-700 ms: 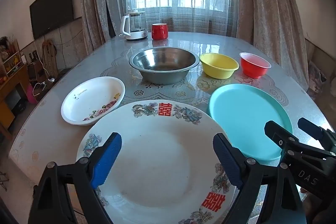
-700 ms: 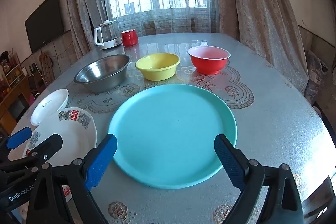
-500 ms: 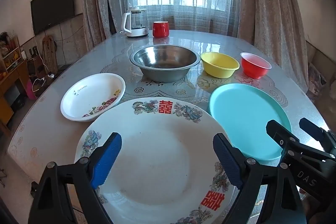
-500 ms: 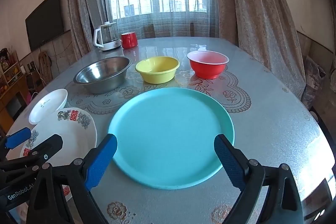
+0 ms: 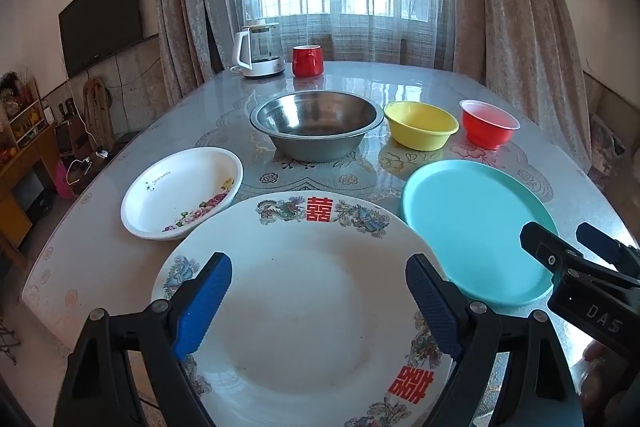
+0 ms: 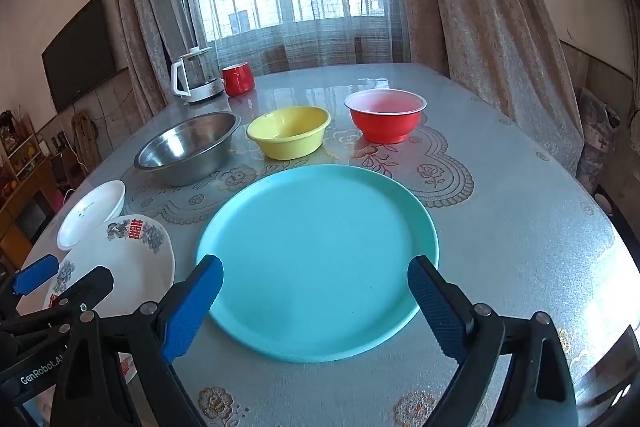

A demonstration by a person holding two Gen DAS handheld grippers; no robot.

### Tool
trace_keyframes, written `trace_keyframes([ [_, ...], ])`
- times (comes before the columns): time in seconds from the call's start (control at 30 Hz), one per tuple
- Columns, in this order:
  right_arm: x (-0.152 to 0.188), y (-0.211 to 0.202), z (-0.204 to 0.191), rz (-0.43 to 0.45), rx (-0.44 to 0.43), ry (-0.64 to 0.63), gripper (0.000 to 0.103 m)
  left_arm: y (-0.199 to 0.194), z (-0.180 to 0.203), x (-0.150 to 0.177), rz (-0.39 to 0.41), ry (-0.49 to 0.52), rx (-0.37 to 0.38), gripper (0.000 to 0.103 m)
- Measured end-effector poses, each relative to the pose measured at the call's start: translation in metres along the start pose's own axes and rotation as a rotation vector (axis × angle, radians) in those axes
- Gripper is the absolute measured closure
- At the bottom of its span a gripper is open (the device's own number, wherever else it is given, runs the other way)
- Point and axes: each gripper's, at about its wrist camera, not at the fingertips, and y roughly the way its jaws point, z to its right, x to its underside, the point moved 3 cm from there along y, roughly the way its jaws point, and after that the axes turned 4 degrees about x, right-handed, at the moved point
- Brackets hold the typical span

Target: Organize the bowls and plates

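Note:
A large white plate with red characters (image 5: pixel 312 299) lies at the table's near edge under my open, empty left gripper (image 5: pixel 318 301). A small white floral dish (image 5: pixel 182 193) sits to its left. A teal plate (image 6: pixel 318 255) lies to its right, under my open, empty right gripper (image 6: pixel 316 301). Behind them stand a steel bowl (image 5: pixel 316 129), a yellow bowl (image 6: pixel 289 131) and a red bowl (image 6: pixel 385 114) in a row. The teal plate (image 5: pixel 476 227) and right gripper (image 5: pixel 576 251) also show in the left wrist view.
A glass kettle (image 5: pixel 260 51) and a red mug (image 5: pixel 307 61) stand at the table's far edge by the curtained window. The round table (image 6: pixel 520 227) has a glass top over lace. Shelves and a TV are off to the left.
Both grippers have risen and tilted up slightly, so the dishes sit a little lower in view. Nothing on the table has moved.

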Motion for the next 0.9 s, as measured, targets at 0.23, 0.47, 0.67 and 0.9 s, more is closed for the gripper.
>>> trace_keyframes([
  [0.23,0.0,-0.003,-0.006,0.016,-0.017,-0.028,0.007,-0.001,-0.007,-0.001,0.0,-0.031,-0.022,0.014],
  [0.47,0.0,-0.005,-0.007,0.017,-0.021,-0.031,0.007,0.0,-0.009,0.001,-0.014,-0.036,-0.008,0.017],
  [0.67,0.0,-0.004,-0.008,0.013,-0.023,-0.034,0.008,-0.002,-0.006,0.001,-0.005,-0.021,-0.012,0.018],
  [0.9,0.002,-0.003,-0.008,0.009,-0.025,-0.034,0.008,-0.002,-0.008,0.002,-0.008,-0.021,-0.016,0.018],
])
